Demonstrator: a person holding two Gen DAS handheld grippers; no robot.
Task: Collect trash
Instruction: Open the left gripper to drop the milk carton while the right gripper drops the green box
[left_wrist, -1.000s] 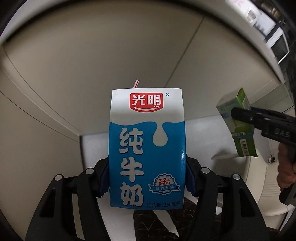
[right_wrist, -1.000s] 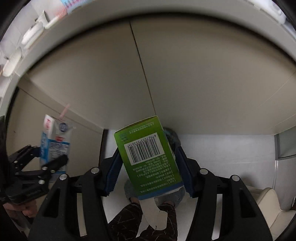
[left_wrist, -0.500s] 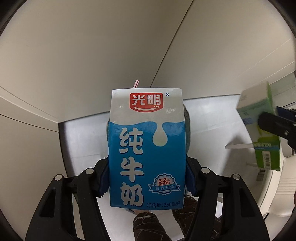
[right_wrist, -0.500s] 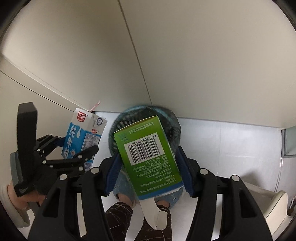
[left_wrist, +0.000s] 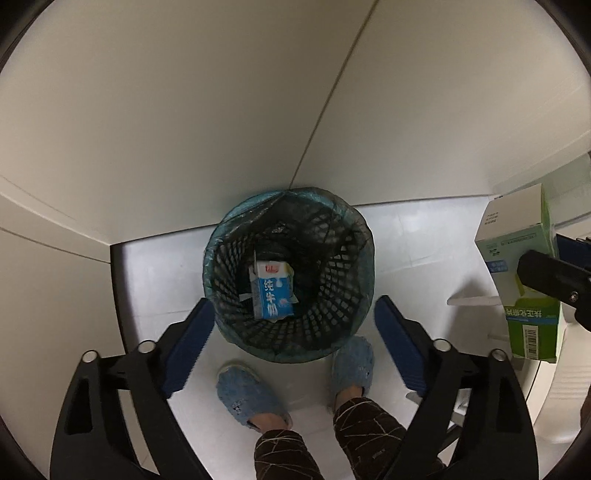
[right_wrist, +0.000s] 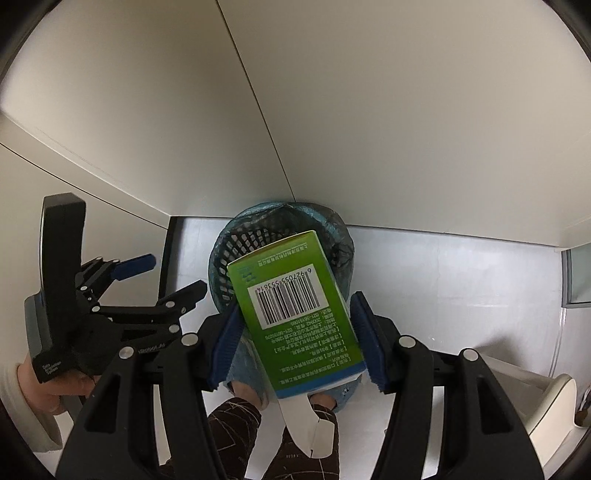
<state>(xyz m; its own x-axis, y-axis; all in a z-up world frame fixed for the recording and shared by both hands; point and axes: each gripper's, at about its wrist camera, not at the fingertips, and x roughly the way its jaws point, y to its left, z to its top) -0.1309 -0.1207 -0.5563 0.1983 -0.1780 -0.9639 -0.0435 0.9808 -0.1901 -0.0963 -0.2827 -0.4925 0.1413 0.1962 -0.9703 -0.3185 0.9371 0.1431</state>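
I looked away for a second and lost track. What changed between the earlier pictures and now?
The left hand-held gripper let go of the blue milk carton; its jaws are opening with nothing between them, and the carton has dropped into the mesh trash bin. Both views have come down closer to the bin. The right hand-held gripper still clamps the green box.

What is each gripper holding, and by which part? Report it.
The left gripper holds nothing; its jaws are opening, and the blue milk carton lies in the bin. The right gripper clamps the green box by its two side faces.
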